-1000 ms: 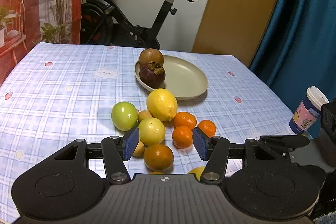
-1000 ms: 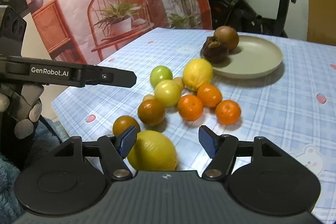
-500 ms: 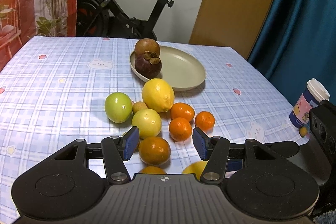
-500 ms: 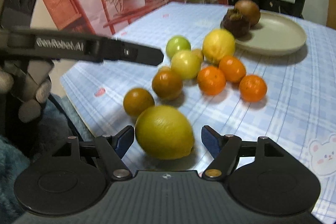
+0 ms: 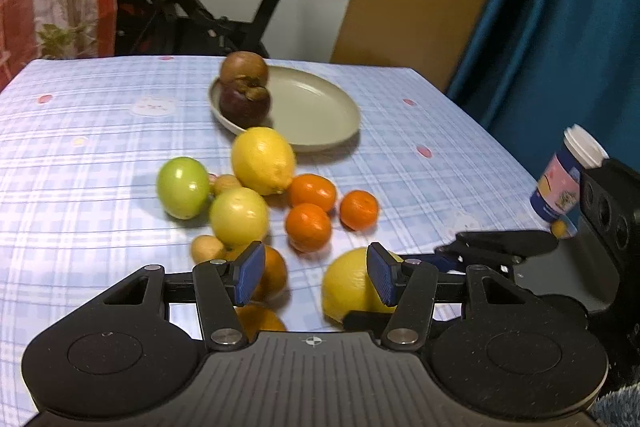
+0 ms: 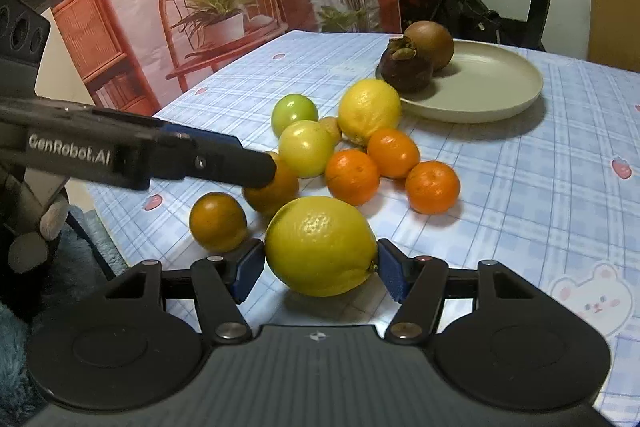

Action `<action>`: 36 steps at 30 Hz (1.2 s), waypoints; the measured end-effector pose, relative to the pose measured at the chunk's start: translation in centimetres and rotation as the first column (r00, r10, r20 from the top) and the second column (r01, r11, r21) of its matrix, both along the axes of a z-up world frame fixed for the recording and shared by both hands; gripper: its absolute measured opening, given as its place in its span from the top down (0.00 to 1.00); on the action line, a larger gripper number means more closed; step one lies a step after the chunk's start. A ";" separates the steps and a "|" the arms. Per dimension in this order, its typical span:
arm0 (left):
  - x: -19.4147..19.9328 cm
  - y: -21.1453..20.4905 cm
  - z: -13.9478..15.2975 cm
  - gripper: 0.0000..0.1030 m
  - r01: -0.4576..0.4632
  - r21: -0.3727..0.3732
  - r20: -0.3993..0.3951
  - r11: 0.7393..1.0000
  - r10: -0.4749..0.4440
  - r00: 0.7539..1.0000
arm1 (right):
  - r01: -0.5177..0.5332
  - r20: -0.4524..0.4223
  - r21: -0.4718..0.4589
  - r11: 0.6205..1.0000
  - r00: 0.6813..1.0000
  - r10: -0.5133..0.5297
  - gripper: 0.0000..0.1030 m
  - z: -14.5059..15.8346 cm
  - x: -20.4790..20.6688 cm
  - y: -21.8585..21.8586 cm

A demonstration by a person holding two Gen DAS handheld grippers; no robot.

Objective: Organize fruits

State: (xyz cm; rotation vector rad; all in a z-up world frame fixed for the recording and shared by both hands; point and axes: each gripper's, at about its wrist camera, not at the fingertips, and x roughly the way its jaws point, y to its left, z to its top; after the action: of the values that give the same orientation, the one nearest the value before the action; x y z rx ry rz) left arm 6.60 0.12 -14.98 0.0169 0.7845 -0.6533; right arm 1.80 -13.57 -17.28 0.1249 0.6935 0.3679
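Observation:
A large lemon (image 6: 320,247) lies on the checked tablecloth between the pads of my right gripper (image 6: 320,273); its jaws are closing and both pads touch the lemon's sides. The same lemon (image 5: 346,287) shows low in the left wrist view, with the right gripper (image 5: 472,251) beside it. My left gripper (image 5: 316,275) is open and holds nothing; it hovers over a brownish orange fruit (image 5: 272,275). Its finger (image 6: 256,169) reaches in from the left above that brownish fruit (image 6: 276,193). A beige plate (image 5: 320,115) holds two dark mangosteens (image 5: 245,103).
A second lemon (image 6: 368,111), two green fruits (image 6: 294,111), three oranges (image 6: 352,177), another brownish fruit (image 6: 218,221) and small tan fruits (image 5: 206,249) sit clustered before the plate. A paper cup (image 5: 568,175) stands at the table's right edge. An exercise bike stands behind.
The right gripper came up around the near lemon and its jaws narrowed onto it. The left gripper swung slightly, so that lemon and the right gripper now show in its view.

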 end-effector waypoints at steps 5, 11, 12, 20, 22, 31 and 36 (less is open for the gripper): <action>0.3 -1.9 -0.1 0.43 0.091 0.027 -0.021 0.995 -0.091 0.996 | -0.012 0.017 -0.025 1.000 1.000 0.013 0.38 0.0 0.0 0.3; 0.9 -3.4 -0.6 0.43 0.144 0.056 -0.070 0.988 -0.140 0.988 | -0.019 0.031 -0.031 0.999 0.999 0.019 0.39 -0.1 0.0 0.3; 1.0 -3.5 -0.8 0.43 0.143 0.058 -0.080 0.988 -0.138 0.987 | -0.020 0.035 -0.035 0.999 0.999 0.021 0.39 -0.1 0.0 0.3; 1.2 -4.1 -1.6 0.43 0.147 0.058 -0.112 0.987 -0.140 0.984 | -0.011 0.038 -0.033 0.999 0.999 0.012 0.36 -0.1 -0.1 -0.1; 1.2 -4.0 -1.7 0.42 0.144 0.053 -0.115 0.988 -0.138 0.984 | -0.007 0.033 -0.033 0.999 0.999 0.008 0.35 -0.1 -0.1 -0.1; 0.9 -3.6 -2.1 0.41 0.123 0.028 -0.132 0.992 -0.118 0.984 | -0.015 -0.015 -0.022 1.000 1.000 0.015 0.33 -0.3 -0.1 -0.5; 0.9 -3.5 -2.3 0.39 0.122 0.017 -0.148 0.992 -0.118 0.982 | -0.028 -0.043 0.005 1.000 0.999 0.028 0.39 -0.4 -0.1 -0.7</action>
State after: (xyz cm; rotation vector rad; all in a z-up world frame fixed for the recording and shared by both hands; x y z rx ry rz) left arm 7.49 -3.41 -17.31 0.0403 0.9393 -0.7651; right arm 1.72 -14.29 -17.64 0.1273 0.7380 0.3943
